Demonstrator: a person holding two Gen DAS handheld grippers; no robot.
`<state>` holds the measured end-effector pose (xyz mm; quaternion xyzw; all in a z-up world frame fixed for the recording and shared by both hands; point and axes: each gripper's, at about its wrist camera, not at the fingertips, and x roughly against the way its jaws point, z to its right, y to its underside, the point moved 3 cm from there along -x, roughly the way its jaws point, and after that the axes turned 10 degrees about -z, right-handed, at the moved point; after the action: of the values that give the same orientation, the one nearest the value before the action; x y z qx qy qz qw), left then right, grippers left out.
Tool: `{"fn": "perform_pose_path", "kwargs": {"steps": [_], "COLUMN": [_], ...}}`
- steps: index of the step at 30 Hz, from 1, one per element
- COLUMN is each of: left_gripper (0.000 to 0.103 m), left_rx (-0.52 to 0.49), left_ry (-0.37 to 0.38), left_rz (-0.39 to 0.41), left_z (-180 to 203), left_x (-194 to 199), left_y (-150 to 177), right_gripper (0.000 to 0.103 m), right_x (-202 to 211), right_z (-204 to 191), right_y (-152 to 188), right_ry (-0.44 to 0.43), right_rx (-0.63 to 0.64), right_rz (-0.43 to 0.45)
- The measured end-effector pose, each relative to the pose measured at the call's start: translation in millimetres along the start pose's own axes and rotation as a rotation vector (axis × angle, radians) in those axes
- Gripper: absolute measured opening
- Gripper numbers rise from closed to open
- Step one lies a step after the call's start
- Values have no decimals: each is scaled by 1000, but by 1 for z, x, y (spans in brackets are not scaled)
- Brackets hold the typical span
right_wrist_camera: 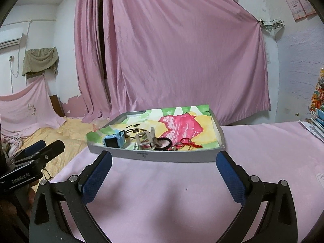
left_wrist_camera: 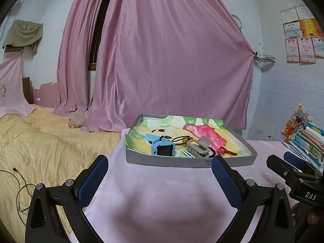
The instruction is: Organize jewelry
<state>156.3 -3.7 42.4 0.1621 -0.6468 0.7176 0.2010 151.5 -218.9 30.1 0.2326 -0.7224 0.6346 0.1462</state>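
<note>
A shallow grey tray (left_wrist_camera: 168, 160) (right_wrist_camera: 154, 156), lined with a painted paper, sits on the pink cloth ahead of both grippers. Along its near side lie a blue watch (left_wrist_camera: 162, 146) (right_wrist_camera: 113, 140), a grey hair claw (left_wrist_camera: 197, 146) (right_wrist_camera: 146, 137), a black hair tie (right_wrist_camera: 164, 143), a dark cord with a yellow bead (left_wrist_camera: 182, 139) and a red string piece (left_wrist_camera: 225, 151) (right_wrist_camera: 191, 143). My left gripper (left_wrist_camera: 161, 172) stands open, short of the tray, with nothing between its fingers. My right gripper (right_wrist_camera: 164, 169) is also open and holds nothing, just in front of the tray's near wall.
The pink cloth (right_wrist_camera: 263, 151) covers the table. A bed with a yellow quilt (left_wrist_camera: 40, 141) and a thin black cable (left_wrist_camera: 22, 188) lies to the left. Stacked books (left_wrist_camera: 307, 143) sit at the right edge. Pink curtains (left_wrist_camera: 166, 60) hang behind.
</note>
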Motion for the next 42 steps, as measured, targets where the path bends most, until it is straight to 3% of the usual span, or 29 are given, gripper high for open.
{"fn": "perform_pose_path", "kwargs": {"steps": [30,42], "left_gripper": [102,102], "left_rx": [-5,-18], "left_ry": [-14,-20], "left_rz": [67,62], "left_z": [-9,-7], "left_x": [88,97], "left_y": [61,85], "right_gripper": [101,101], "right_x": [92,106], "right_z": [-14,-7], "right_y": [60,77], "right_ry": [7,13], "right_rx": [33,26], "right_rz": [97,108]}}
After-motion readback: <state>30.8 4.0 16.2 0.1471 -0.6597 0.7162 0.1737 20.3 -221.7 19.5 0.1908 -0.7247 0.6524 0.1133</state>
